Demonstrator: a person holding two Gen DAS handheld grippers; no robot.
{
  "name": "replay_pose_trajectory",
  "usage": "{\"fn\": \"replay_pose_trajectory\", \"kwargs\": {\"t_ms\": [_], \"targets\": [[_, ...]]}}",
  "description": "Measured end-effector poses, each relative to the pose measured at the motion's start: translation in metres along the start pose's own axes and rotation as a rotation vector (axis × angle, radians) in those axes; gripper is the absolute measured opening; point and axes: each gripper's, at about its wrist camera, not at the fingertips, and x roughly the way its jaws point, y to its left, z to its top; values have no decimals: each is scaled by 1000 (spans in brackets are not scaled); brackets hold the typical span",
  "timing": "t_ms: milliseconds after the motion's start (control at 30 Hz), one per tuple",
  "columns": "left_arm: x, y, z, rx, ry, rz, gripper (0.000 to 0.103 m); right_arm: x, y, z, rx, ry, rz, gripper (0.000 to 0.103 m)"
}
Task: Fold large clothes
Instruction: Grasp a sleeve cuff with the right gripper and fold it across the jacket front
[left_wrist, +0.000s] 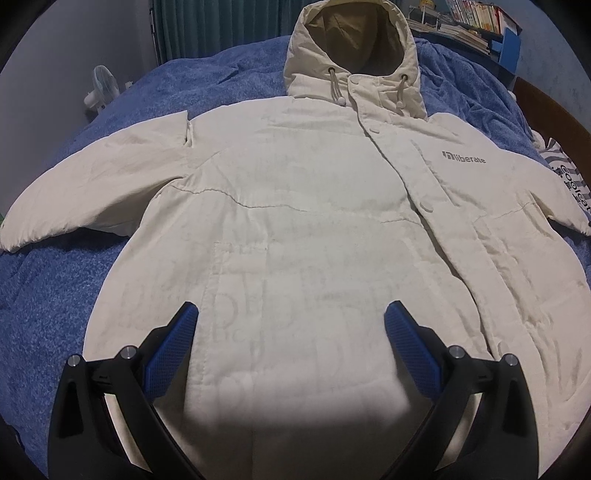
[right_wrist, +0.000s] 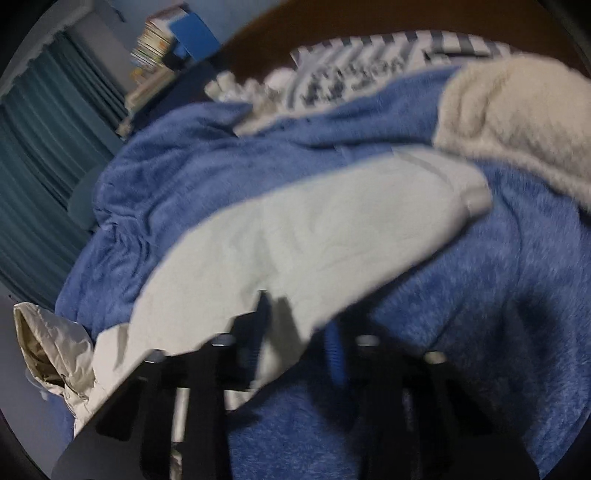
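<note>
A cream hooded jacket (left_wrist: 295, 221) lies front up and spread flat on a blue blanket, hood (left_wrist: 354, 55) at the far end, both sleeves out to the sides. My left gripper (left_wrist: 291, 321) is open and empty, hovering over the jacket's lower front. In the blurred right wrist view, my right gripper (right_wrist: 299, 328) is closed on the jacket's right sleeve (right_wrist: 314, 236) near its upper part; the sleeve stretches away to its cuff (right_wrist: 476, 195). The hood also shows in the right wrist view (right_wrist: 48, 350) at lower left.
The blue blanket (left_wrist: 55, 295) covers the bed. A striped printed cloth (right_wrist: 369, 70) and a beige fleece (right_wrist: 517, 122) lie at the bed's right side. A small fan (left_wrist: 101, 86), teal curtains (left_wrist: 221, 26) and a bookshelf (left_wrist: 472, 22) stand beyond.
</note>
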Motion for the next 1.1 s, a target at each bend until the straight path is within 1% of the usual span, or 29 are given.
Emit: {"fn": "replay_pose_trajectory", "kwargs": {"t_ms": [33, 67, 167, 233, 300, 367, 433, 533, 600, 667, 700, 767, 800, 867, 933, 967, 1033, 1067, 1100], "targets": [[0, 0, 0, 0, 1, 0, 97, -9, 8, 2, -20, -30, 11, 13], [0, 0, 0, -1, 0, -1, 97, -17, 14, 3, -35, -54, 27, 13], [0, 0, 0, -3, -1, -5, 96, -50, 52, 3, -130, -134, 93, 11], [1, 1, -1, -6, -2, -10, 96, -67, 74, -2, -177, -154, 141, 10], [4, 1, -1, -7, 0, -11, 97, -90, 105, -14, -242, -166, 213, 8], [4, 1, -2, -7, 1, -9, 97, -108, 135, -32, -324, -178, 261, 8], [4, 1, -2, -8, 1, -10, 97, -122, 160, -55, -394, -171, 302, 8], [3, 0, -1, -8, -3, -10, 96, -131, 195, -94, -472, -84, 390, 8], [1, 1, 1, -10, -9, -1, 96, -133, 214, -117, -518, -31, 424, 8], [-2, 1, 3, -11, -20, 1, 96, -135, 234, -148, -574, 30, 460, 8], [-4, 2, 4, -11, -24, 1, 96, -134, 240, -161, -593, 58, 477, 8], [-7, 1, 5, -15, -25, -8, 96, -130, 255, -191, -641, 145, 514, 8], [-10, 0, 6, -21, -30, -21, 96, -128, 263, -211, -675, 201, 537, 8], [-15, -2, 9, -25, -40, -20, 96, -125, 275, -243, -732, 289, 564, 8], [-20, -6, 12, -18, -45, -6, 96, -124, 281, -265, -766, 353, 596, 8], [-22, -8, 14, -14, -46, 1, 96, -126, 283, -274, -780, 369, 598, 8], [-26, -11, 16, -16, -41, 6, 96, -132, 277, -284, -790, 376, 575, 19], [-28, -12, 17, -18, -39, 4, 96, -136, 271, -282, -783, 378, 561, 31], [-30, -14, 17, -17, -41, -4, 96, -139, 262, -277, -764, 374, 538, 36]]}}
